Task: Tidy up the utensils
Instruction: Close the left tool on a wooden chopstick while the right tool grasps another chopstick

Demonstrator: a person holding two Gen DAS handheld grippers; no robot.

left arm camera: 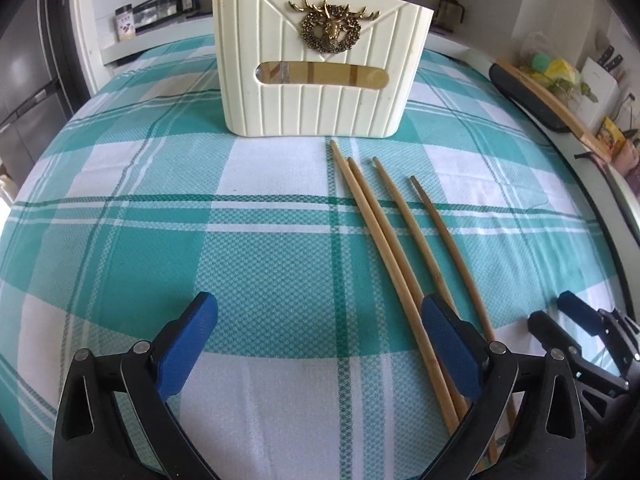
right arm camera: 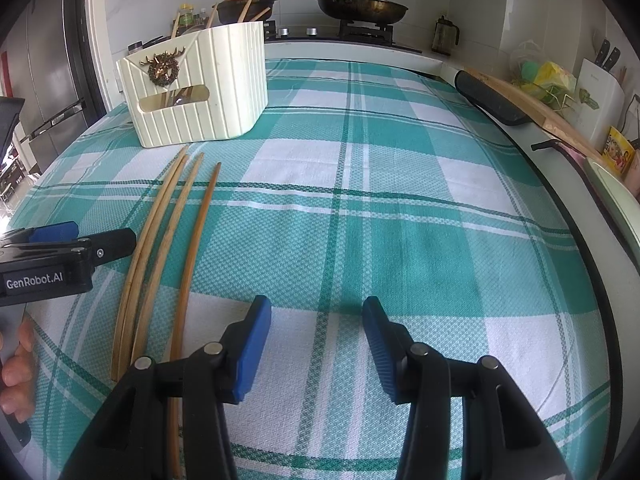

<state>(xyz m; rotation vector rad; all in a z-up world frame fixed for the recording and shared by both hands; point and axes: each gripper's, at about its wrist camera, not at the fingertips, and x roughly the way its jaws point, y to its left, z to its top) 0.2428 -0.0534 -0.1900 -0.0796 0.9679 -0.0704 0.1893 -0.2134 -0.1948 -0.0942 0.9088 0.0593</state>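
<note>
A: Where are the chopsticks [left arm camera: 384,236]?

B: Four of them lie loose on the checked cloth [left arm camera: 160,220], side by side, tips toward the holder [left arm camera: 320,68]. The two leftmost touch along much of their length; the other two lie a little apart.

A: And the holder?

B: A cream ribbed box with a brass deer badge [left arm camera: 330,26] on its front, standing upright on the cloth just beyond the tips. More chopsticks stick up out of its top [right arm camera: 244,10].

A: What about the left gripper [left arm camera: 318,332]?

B: Jaws spread wide, nothing between them — it hangs over the cloth, with its right finger [left arm camera: 450,344] above the near ends of the chopsticks. Whether that finger touches them I cannot tell.

A: The right gripper [right arm camera: 316,344]?

B: Also parted and empty, over bare cloth to the right of the chopsticks. Its left finger [right arm camera: 250,348] sits just beside the rightmost one.

A: Anything behind?

B: A stove with a pan [right arm camera: 362,8] and a clay pot [right arm camera: 250,2], and a person's fingers [right arm camera: 18,364] on the left gripper's handle.
</note>
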